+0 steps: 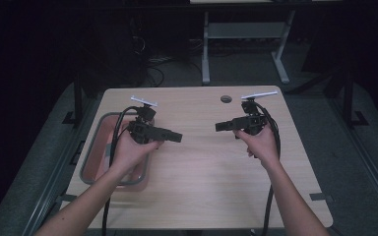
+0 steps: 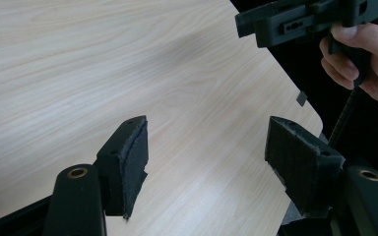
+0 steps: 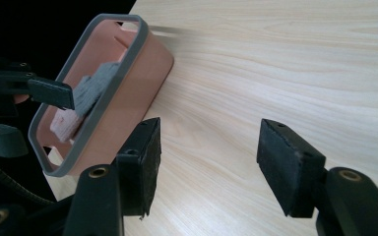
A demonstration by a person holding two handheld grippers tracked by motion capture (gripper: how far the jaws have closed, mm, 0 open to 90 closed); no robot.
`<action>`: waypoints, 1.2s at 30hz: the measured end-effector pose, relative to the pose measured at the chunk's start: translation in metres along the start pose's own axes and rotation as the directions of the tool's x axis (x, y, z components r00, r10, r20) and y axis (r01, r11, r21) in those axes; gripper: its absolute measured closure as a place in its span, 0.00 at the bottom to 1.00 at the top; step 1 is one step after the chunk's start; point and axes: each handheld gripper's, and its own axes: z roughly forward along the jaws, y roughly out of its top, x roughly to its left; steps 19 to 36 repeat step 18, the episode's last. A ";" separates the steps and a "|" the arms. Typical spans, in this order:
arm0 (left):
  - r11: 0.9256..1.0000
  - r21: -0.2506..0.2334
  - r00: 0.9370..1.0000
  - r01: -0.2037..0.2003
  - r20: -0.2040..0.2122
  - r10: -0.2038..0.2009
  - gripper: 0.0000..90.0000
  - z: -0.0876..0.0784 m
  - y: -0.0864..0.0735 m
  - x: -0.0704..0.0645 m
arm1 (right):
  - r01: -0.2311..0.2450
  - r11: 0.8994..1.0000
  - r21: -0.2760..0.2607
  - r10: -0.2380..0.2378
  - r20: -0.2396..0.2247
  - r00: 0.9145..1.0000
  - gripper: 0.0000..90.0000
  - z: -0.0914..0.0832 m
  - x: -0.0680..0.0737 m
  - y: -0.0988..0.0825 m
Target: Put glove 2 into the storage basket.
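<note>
Two hand-held black grippers hover over a light wooden table (image 1: 202,182), their jaws pointing toward each other. My left gripper (image 1: 177,137) is at the table's left, just right of a pink bin (image 1: 94,147). Its jaws (image 2: 206,157) stand wide apart over bare wood, nothing between them. My right gripper (image 1: 219,126) is right of centre. Its jaws (image 3: 209,157) are also open and empty. The bin (image 3: 133,98) has a grey rim and holds a grey piece (image 3: 96,83) and a pale piece (image 3: 66,123).
A round hole (image 1: 226,99) sits near the table's far edge. Cables trail from both grippers toward the front edge. A grey desk frame (image 1: 205,49) stands on the dark floor beyond the table. The right hand (image 2: 364,54) shows in the left gripper view.
</note>
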 end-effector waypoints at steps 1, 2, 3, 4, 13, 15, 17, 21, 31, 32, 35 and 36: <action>1.000 0.004 1.000 -0.006 0.001 0.006 0.36 0.001 0.000 -0.001 | -0.003 1.000 0.000 0.003 0.002 1.000 0.46 -0.001 -0.001 -0.001; 1.000 0.004 1.000 -0.008 0.004 0.008 0.36 0.002 0.000 -0.002 | -0.006 1.000 -0.002 0.006 0.006 1.000 0.46 -0.003 -0.003 -0.001; 1.000 0.005 1.000 -0.009 0.004 0.009 0.36 0.004 0.000 -0.003 | -0.007 1.000 -0.003 0.008 0.010 1.000 0.46 -0.004 -0.005 -0.002; 1.000 0.004 1.000 -0.011 0.005 0.011 0.36 0.005 0.001 -0.004 | -0.010 1.000 -0.003 0.010 0.012 1.000 0.46 -0.006 -0.007 -0.003; 0.999 0.019 0.999 -0.029 0.029 0.028 0.35 0.019 0.000 -0.014 | -0.032 0.999 -0.019 0.033 0.052 0.998 0.44 -0.026 -0.023 -0.014; 0.998 0.030 0.998 -0.046 0.034 0.045 0.35 0.023 -0.001 -0.020 | -0.033 0.999 -0.025 0.035 0.062 0.997 0.44 -0.031 -0.028 -0.020; 0.998 0.035 0.997 -0.059 0.045 0.057 0.34 0.026 -0.001 -0.025 | -0.047 0.999 -0.027 0.049 0.068 0.996 0.43 -0.036 -0.031 -0.024; 0.997 0.037 0.997 -0.065 0.045 0.063 0.34 0.027 -0.001 -0.027 | -0.045 0.998 -0.035 0.047 0.071 0.996 0.42 -0.037 -0.034 -0.026; 0.997 0.037 0.997 -0.065 0.045 0.063 0.34 0.027 -0.001 -0.027 | -0.045 0.998 -0.035 0.047 0.071 0.996 0.42 -0.037 -0.034 -0.026; 0.997 0.037 0.997 -0.065 0.045 0.063 0.34 0.027 -0.001 -0.027 | -0.045 0.998 -0.035 0.047 0.071 0.996 0.42 -0.037 -0.034 -0.026; 0.997 0.037 0.997 -0.065 0.045 0.063 0.34 0.027 -0.001 -0.027 | -0.045 0.998 -0.035 0.047 0.071 0.996 0.42 -0.037 -0.034 -0.026; 0.997 0.037 0.997 -0.065 0.045 0.063 0.34 0.027 -0.001 -0.027 | -0.045 0.998 -0.035 0.047 0.071 0.996 0.42 -0.037 -0.034 -0.026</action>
